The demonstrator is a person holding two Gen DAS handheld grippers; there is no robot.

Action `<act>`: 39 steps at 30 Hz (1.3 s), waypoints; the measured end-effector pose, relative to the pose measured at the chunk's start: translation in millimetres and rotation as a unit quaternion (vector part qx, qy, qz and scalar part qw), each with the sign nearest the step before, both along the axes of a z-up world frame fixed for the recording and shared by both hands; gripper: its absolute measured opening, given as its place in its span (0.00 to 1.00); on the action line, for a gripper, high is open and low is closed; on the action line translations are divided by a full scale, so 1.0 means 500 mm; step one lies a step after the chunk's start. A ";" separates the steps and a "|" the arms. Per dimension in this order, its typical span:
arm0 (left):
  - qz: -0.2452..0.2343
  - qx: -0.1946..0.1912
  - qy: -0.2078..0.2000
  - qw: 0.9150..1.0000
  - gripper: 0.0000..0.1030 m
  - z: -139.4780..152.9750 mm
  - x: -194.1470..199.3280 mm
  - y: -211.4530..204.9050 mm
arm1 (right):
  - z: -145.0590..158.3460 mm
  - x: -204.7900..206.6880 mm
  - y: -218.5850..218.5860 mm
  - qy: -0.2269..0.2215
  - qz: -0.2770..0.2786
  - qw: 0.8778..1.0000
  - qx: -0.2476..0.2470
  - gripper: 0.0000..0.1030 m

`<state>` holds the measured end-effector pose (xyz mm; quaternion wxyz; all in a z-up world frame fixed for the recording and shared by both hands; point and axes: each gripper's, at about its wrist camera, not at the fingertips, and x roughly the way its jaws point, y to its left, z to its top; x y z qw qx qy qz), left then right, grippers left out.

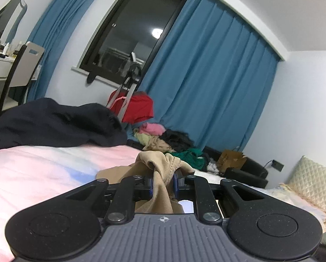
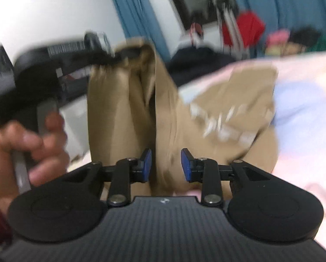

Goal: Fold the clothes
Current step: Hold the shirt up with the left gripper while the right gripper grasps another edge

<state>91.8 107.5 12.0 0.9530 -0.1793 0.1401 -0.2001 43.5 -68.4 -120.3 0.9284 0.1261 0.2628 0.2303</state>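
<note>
My left gripper (image 1: 163,183) is shut on a bunched edge of a tan garment (image 1: 160,163), held just above the pink and blue bed sheet (image 1: 43,170). In the blurred right wrist view the same tan garment (image 2: 123,109) hangs from the left gripper (image 2: 106,56), held by a hand at upper left; its lower part with white print (image 2: 228,113) lies on the sheet (image 2: 304,109). My right gripper (image 2: 166,164) is open, its blue pads either side of a hanging fold of the garment.
A dark navy garment (image 1: 53,124) lies on the bed behind. A pile of mixed clothes (image 1: 167,139) and a red bag (image 1: 139,107) sit by the blue curtains (image 1: 217,76). A chair (image 1: 16,74) and desk stand at left, a quilted pillow (image 1: 311,183) at right.
</note>
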 end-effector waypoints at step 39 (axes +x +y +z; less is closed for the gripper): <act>-0.059 -0.039 0.049 0.996 0.16 -0.023 -0.032 -0.035 | 0.094 -0.025 -0.272 -0.059 -0.195 0.972 0.117 0.06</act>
